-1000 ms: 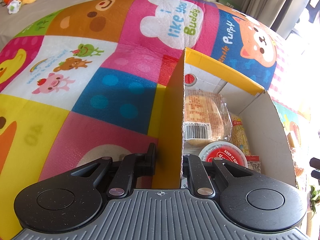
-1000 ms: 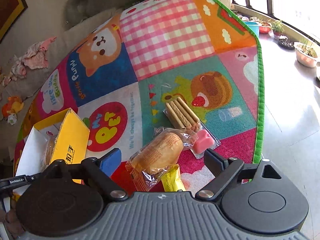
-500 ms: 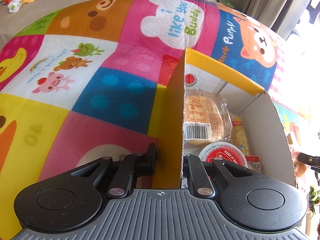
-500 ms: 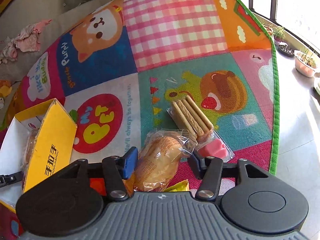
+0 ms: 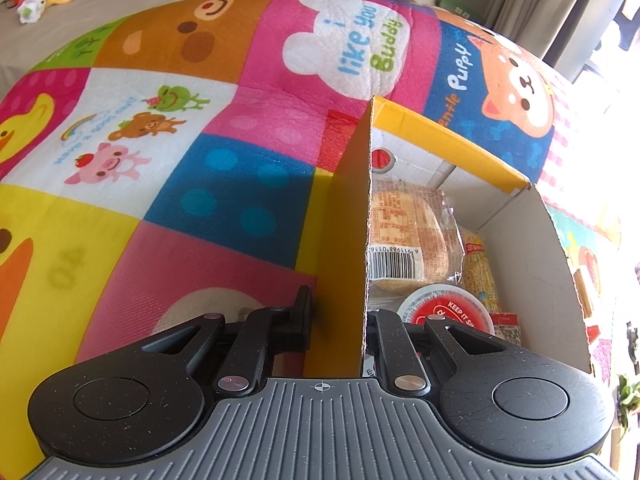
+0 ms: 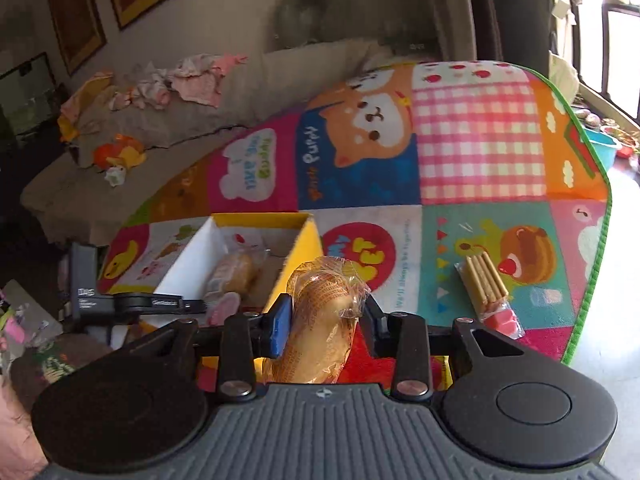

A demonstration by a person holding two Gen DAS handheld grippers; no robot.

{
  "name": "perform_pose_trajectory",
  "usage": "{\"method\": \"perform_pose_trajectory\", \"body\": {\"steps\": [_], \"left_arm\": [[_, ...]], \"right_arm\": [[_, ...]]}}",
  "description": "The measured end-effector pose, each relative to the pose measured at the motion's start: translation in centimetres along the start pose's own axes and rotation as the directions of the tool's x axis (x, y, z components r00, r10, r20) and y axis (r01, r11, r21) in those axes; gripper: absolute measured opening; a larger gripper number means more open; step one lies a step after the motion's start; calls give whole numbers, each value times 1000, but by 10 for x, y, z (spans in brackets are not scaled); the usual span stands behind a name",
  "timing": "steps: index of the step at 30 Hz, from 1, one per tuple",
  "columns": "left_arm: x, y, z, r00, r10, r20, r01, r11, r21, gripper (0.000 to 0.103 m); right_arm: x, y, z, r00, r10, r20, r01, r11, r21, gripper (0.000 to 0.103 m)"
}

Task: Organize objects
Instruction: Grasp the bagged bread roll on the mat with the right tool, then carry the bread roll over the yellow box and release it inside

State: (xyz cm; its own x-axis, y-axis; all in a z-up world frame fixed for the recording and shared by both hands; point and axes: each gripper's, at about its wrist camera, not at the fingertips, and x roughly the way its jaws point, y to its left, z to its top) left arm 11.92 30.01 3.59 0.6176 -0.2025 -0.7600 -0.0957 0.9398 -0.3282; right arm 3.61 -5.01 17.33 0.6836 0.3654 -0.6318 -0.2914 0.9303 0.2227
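My left gripper (image 5: 339, 322) is shut on the near wall of the yellow cardboard box (image 5: 347, 240), one finger outside and one inside. Inside the box lie a wrapped bread (image 5: 408, 232), a yellow snack pack (image 5: 478, 272) and a red-lidded cup (image 5: 444, 314). My right gripper (image 6: 324, 320) is shut on a wrapped bread roll (image 6: 320, 320) and holds it lifted above the mat, just right of the box (image 6: 304, 240). A pack of biscuit sticks with a pink piece (image 6: 490, 288) lies on the mat to the right.
The colourful play mat (image 6: 476, 152) covers the floor, its green edge (image 6: 596, 264) at the right. A grey sofa with clothes and a plush toy (image 6: 120, 156) stands behind. The left gripper's body (image 6: 132, 300) shows at the box's left side.
My right gripper closed on the bread roll and lifted it off the mat, turning left toward the box. The left gripper kept its hold on the box wall.
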Motion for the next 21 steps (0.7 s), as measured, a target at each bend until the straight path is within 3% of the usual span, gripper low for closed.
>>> {"method": "perform_pose_trajectory", "body": {"steps": [8,21], "left_arm": [[0,1,-1,1000,-4,2,4,1000,-1,15],[0,2,-1,1000,-12,4,12,1000,-2,15]], "right_arm": [[-39,47,13,986,127,104,-113,985,-131,36],[11,77,52,972,177,157,-157,979,-126,36]]}}
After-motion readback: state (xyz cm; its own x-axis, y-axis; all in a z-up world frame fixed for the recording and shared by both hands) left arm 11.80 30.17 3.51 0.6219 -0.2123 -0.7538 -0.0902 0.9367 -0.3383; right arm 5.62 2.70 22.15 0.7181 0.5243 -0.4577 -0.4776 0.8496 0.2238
